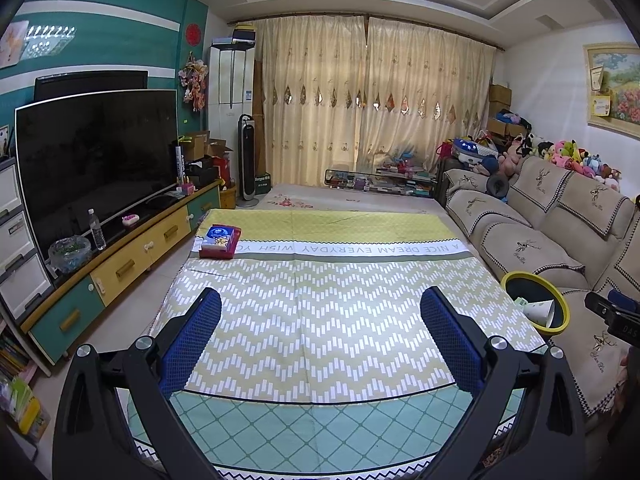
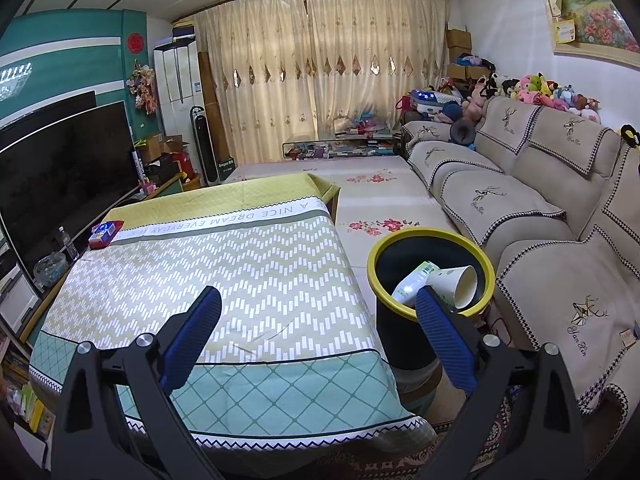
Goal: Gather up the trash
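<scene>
A black trash bin with a yellow rim (image 2: 432,236) (image 1: 560,304) stands on the floor between the table's right edge and the sofa. Inside it lie a white paper cup (image 2: 460,286) (image 1: 540,312) on its side and a white-green carton (image 2: 412,282). My left gripper (image 1: 320,304) hangs open over the middle of the patterned tablecloth (image 1: 320,292), nothing between its blue pads. My right gripper (image 2: 318,304) is open too, its right finger in front of the bin's near rim, its left finger over the tablecloth (image 2: 240,264). Neither holds anything.
A red-and-blue tissue pack (image 1: 220,240) (image 2: 105,233) lies at the table's far left corner. A beige sofa (image 2: 540,216) runs along the right. The TV (image 1: 96,164) on its cabinet (image 1: 132,260) lines the left. The other gripper's black body (image 1: 612,312) shows at the right edge.
</scene>
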Demonstrator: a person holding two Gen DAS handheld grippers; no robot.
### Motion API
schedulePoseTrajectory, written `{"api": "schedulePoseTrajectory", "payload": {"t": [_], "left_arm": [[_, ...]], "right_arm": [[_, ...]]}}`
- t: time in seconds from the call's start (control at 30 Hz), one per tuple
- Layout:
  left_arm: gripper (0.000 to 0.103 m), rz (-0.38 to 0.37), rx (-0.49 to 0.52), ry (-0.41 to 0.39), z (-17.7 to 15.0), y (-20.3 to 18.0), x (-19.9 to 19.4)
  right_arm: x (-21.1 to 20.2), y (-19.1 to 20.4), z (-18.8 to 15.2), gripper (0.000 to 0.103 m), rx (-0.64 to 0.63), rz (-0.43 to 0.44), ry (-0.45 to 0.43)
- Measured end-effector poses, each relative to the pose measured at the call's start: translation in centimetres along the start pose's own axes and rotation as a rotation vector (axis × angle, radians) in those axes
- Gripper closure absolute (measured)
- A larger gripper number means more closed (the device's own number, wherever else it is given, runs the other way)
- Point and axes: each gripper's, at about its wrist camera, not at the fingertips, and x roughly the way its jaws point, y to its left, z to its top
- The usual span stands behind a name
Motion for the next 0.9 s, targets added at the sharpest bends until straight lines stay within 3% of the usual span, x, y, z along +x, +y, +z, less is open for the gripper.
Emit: {"api": "schedulePoseTrajectory", "payload": {"t": [0.9], "left_arm": [[0.005,0.001,-0.006,0.016,-0.32,0.01,0.45]], "right_arm": [[0.82,0.58,-0.34,0.010,-0.007,0.010,0.015]]}}
